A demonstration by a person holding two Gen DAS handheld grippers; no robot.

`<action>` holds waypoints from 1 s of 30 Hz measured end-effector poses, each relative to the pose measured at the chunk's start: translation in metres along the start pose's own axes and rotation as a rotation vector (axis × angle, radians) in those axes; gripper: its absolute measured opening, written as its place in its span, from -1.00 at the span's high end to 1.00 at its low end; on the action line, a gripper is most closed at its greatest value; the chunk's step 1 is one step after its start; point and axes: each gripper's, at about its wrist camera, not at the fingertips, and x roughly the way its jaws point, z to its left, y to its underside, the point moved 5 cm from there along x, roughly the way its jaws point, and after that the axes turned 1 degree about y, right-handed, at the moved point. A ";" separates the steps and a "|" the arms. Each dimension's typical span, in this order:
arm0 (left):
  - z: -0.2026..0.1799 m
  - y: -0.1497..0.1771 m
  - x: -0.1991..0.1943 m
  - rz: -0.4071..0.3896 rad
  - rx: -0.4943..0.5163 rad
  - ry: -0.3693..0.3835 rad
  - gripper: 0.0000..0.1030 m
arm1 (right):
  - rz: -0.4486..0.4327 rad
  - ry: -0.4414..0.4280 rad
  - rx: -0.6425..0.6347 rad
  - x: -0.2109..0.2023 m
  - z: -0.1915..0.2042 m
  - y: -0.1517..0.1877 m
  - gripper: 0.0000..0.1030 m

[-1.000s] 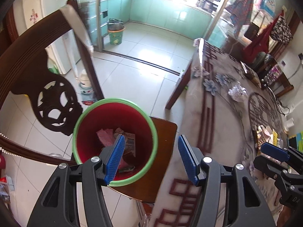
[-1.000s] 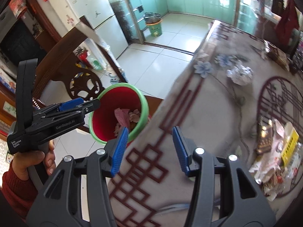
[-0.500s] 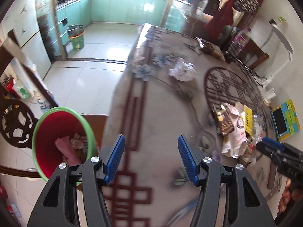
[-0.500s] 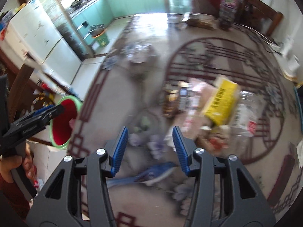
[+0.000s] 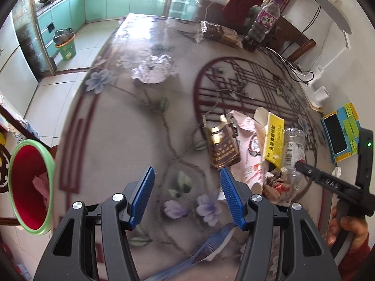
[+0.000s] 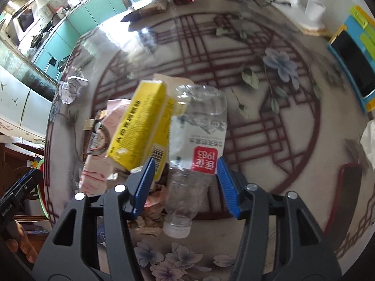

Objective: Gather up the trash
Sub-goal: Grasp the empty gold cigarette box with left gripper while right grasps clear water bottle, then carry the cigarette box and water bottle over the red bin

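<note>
Bottle [image 6: 199,140]: clear, crushed plastic, lying on its side on the counter [image 5: 131,121], white cap toward the camera, red label patch on its body.
Yellow box [image 6: 140,126]: opened carton with black print, leaning tilted over the heap, touching the bottle's left side.
Pink bag [image 5: 248,145]: flattened wrapper under the yellow box.
Brown packet [image 5: 222,147]: dark, gold-trimmed, at the heap's left edge.
Foil wad [image 5: 152,70]: crumpled, silvery, alone, well apart from the heap.
Bin [image 5: 30,185]: red inside, green rim, beside the counter's edge, pink scrap within.
</note>
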 end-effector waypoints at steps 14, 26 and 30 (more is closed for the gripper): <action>-0.042 -0.019 0.073 0.109 -0.030 0.026 -0.08 | 0.074 -0.044 0.004 0.030 -0.013 0.000 -0.09; -0.039 -0.021 0.106 0.150 -0.075 0.022 0.13 | 0.069 -0.040 -0.001 0.034 -0.014 -0.003 -0.09; -0.034 -0.021 0.100 0.128 -0.086 0.017 0.14 | 0.063 -0.042 0.005 0.033 -0.013 -0.002 -0.02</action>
